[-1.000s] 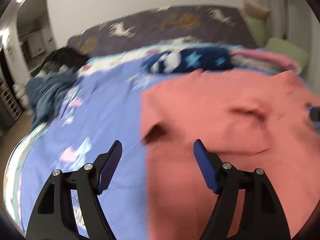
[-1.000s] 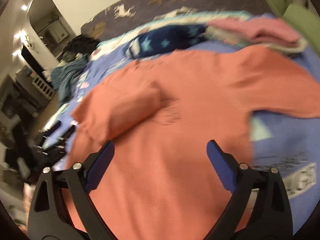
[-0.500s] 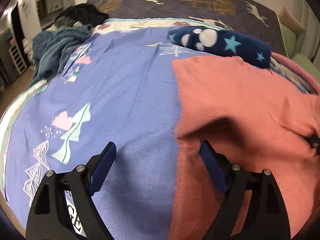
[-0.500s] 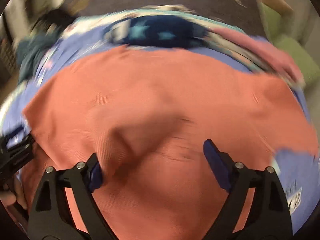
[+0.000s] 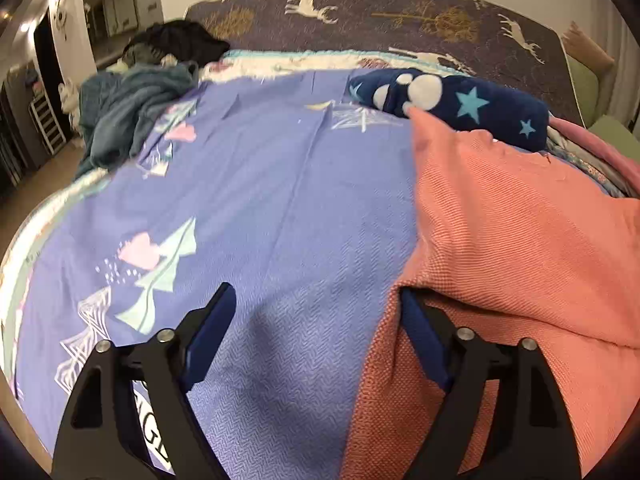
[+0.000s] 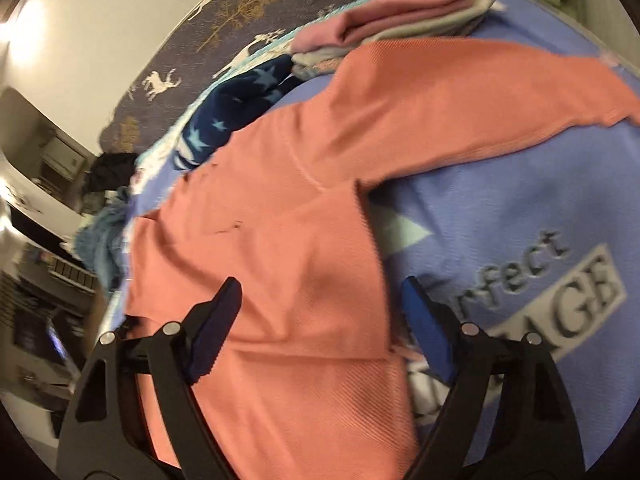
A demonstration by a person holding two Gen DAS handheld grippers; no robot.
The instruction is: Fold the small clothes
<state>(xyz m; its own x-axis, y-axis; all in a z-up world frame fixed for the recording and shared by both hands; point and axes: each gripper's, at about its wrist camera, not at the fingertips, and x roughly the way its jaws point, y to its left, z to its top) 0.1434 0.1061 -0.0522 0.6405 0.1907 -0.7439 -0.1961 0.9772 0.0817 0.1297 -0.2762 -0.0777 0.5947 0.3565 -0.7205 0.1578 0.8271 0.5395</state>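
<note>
A salmon-pink knit sweater (image 5: 520, 220) lies spread on the blue printed bedspread (image 5: 248, 200); its left sleeve is folded in over the body. My left gripper (image 5: 316, 300) is open and empty, low at the sweater's left edge, right finger under the folded sleeve's edge. In the right wrist view the sweater (image 6: 288, 216) lies with its right sleeve stretched out to the upper right. My right gripper (image 6: 320, 300) is open and empty over the sweater's right side edge.
A navy star-patterned garment (image 5: 460, 104) lies folded behind the sweater. Folded pink and grey clothes (image 6: 400, 4) are stacked at the far right. A teal blanket (image 5: 128, 116) and dark clothes (image 5: 180, 42) are heaped at the far left. A deer-print blanket (image 5: 400, 20) covers the bed's far side.
The left gripper has moved closer to the sweater's left edge. The right gripper has swung right, from over the sweater's middle to its right side edge. Both stay open.
</note>
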